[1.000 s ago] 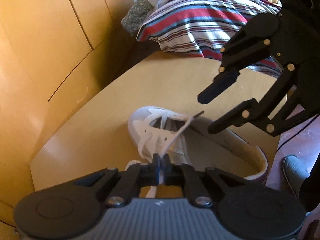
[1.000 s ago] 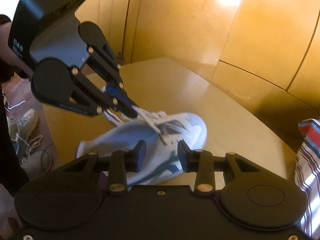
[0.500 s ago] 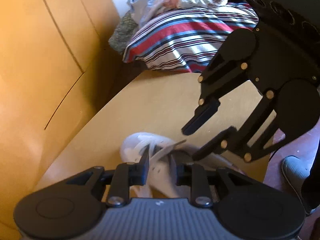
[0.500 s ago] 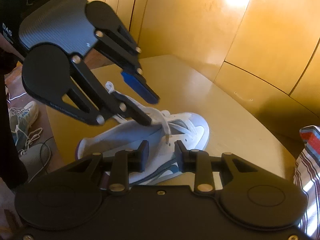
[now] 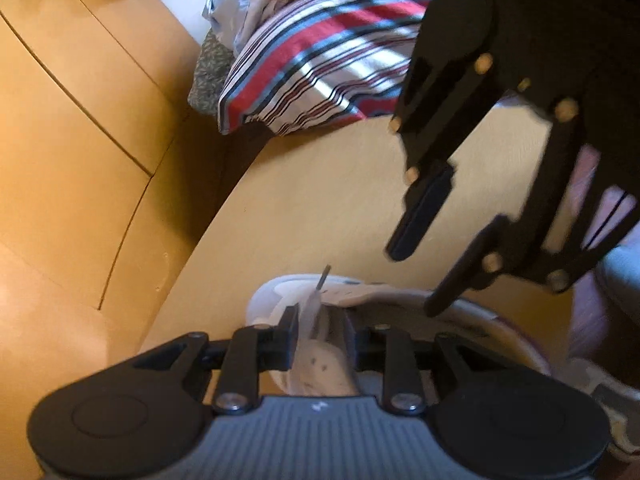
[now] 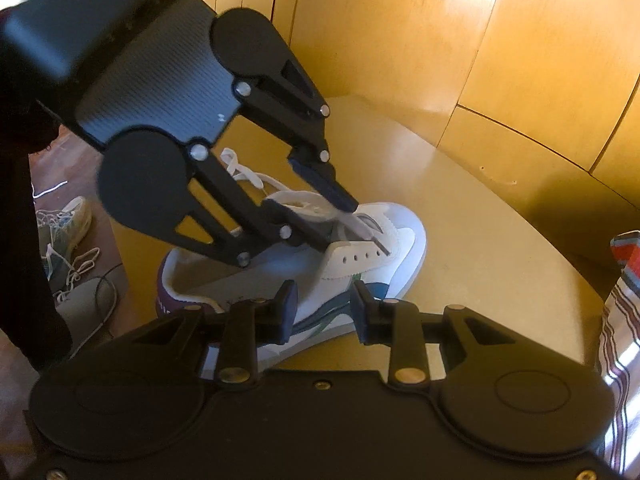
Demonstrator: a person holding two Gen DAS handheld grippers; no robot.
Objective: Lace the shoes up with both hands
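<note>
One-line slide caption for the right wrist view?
Left gripper, jaws opening around the white lace, works over the white sneaker on the wooden table; right gripper open, empty.

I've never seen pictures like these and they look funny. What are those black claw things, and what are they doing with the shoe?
They are two pinching tools, one in each of a person's hands. Each carries a camera, so each picture shows its own tool at the bottom and the other above. A white shoe lies on the yellow table. The left gripper is opening its jaws, with the white lace between them. The right gripper is open and empty.
</note>
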